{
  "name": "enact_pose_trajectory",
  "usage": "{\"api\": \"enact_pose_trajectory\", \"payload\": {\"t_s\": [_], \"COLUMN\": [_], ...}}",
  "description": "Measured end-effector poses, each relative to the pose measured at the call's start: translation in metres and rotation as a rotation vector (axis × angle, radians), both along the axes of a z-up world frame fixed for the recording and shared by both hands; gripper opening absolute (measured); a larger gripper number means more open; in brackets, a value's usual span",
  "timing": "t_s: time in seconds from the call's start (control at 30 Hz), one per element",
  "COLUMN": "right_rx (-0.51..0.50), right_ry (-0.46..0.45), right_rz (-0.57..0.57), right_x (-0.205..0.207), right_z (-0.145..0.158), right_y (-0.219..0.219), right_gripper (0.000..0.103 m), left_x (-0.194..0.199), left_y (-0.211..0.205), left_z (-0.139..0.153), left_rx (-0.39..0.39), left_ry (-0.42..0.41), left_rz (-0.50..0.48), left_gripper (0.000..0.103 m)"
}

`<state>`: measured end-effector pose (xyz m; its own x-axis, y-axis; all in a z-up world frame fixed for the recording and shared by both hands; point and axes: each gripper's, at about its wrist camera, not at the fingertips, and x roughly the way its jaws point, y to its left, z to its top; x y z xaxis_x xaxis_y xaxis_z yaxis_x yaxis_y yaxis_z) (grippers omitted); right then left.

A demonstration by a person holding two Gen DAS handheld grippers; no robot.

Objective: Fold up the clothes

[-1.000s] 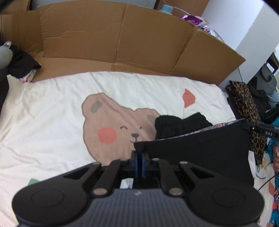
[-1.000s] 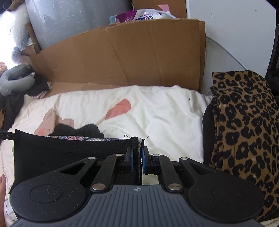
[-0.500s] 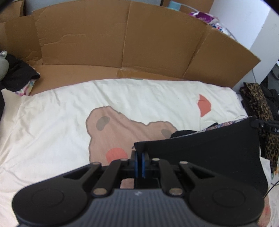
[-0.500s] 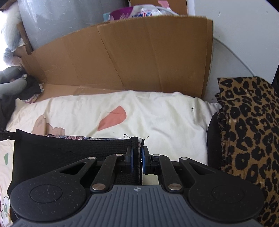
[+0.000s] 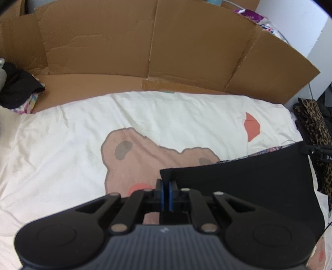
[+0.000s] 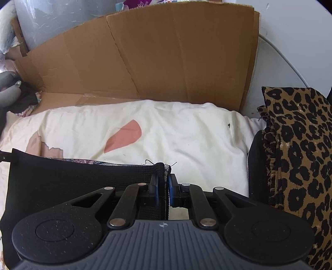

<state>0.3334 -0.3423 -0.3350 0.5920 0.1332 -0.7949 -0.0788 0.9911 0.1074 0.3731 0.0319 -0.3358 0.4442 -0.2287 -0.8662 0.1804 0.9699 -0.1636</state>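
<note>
The bear print (image 5: 145, 157) is partly hidden by the black garment (image 5: 249, 187); the leopard-print cloth (image 6: 294, 155) is cut off at right.

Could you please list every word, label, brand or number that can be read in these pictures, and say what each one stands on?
"DA": white letters, cut off by the picture's edge, on the right gripper seen in the left wrist view.
Printed packaging behind the cardboard: too blurred to read.
A small white emblem on each gripper body: a mark, no letters.
Black garment, bear sheet, leopard-print cloth: no text.
</note>
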Motion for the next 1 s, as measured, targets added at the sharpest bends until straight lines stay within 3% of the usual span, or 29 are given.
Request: {"api": "enact_pose_trajectory", "payload": {"t_s": [0.3,0.47,0.57,0.77,1.0], "right_rx": [0.019,-0.003,0.007,0.055,0.101], "right_ry": [0.035,0.009,-0.018,-0.058,-0.065], "right_rz": [-0.014,-0.018,-0.004,0.078,0.160], "right_x": [0.012,0.008,0.003,-0.006,-0.018], "right_z": [-0.024,-0.018,-0.007,0.013,0.012], "right_y": [0.002,0.004,0.005,0.034,0.072], "right_gripper": [0.009,0.021,0.028,0.031,0.032], "left_x": [0.006,0.000,-0.003,-0.012,-0.023], "left_y": [-0.009,-0.006,-0.006,-0.040,-0.073], "left_z": [-0.032,-0.016,0.001,0.023,0.019], "left_rx": [0.057,0.092,0.058,-0.005,-0.030], "left_ry": [0.036,0.020,-0.014,-0.073,-0.089], "left_rz": [0.006,0.045,0.052,-0.058,-0.145], "left_gripper": [0.006,0.012,0.012,0.016,0.016]}}
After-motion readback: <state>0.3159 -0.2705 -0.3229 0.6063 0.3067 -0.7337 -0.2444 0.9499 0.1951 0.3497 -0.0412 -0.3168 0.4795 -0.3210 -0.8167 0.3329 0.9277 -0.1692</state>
